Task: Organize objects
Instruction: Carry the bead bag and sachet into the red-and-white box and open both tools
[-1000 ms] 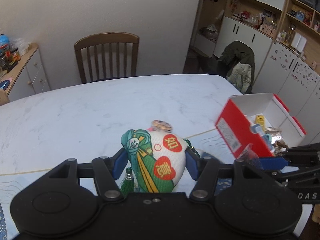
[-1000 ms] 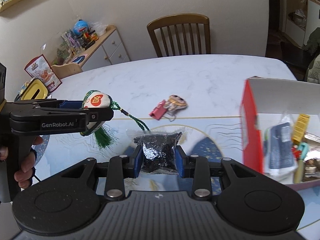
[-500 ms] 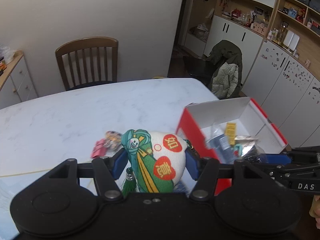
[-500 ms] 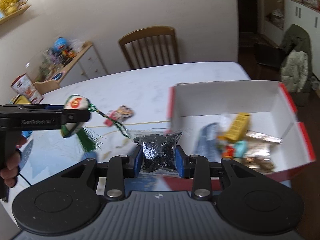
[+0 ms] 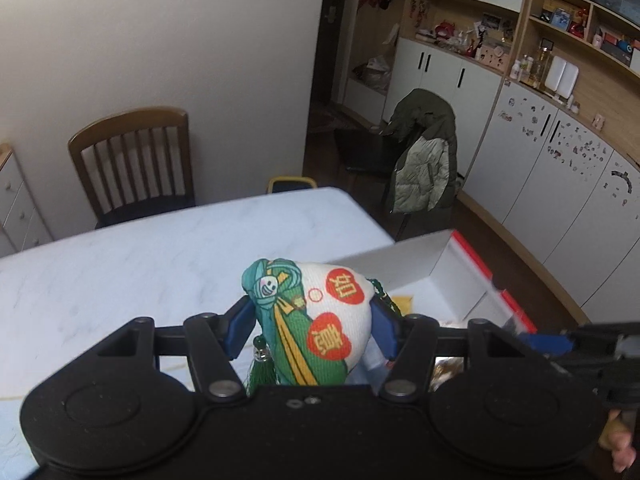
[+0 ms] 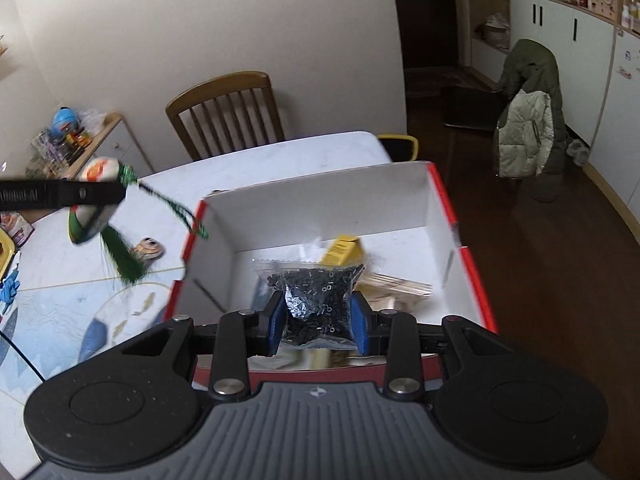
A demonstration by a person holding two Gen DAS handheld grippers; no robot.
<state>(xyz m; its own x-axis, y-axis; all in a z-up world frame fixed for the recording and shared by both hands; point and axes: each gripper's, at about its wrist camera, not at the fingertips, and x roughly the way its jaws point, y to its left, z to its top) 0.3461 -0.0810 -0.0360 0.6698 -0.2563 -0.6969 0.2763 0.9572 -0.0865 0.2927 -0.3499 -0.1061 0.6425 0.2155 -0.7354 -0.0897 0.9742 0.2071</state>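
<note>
Box (image 6: 466, 240): red, open, centre of frame.
Right tongs (image 6: 318, 318): pinching bead bag (image 6: 318, 294); lower inside before release.
Left tongs (image 5: 312, 320): pinching stuffed charm (image 5: 316, 320); follow after.

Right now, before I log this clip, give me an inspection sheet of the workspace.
Surface: white marbled table, blue patterned mat at the near side.
Job's things: red box, open, already holding items; embroidered pouch with green tassel; bag of black beads above the box.
Clutter: small turtle-like figure on the table.
Grippers: left gripper shut on the pouch; right gripper shut on the bag.
Cables: thin black cable at the left edge.
Surroundings: wooden chair, jacket over a chair, cabinets.
</note>
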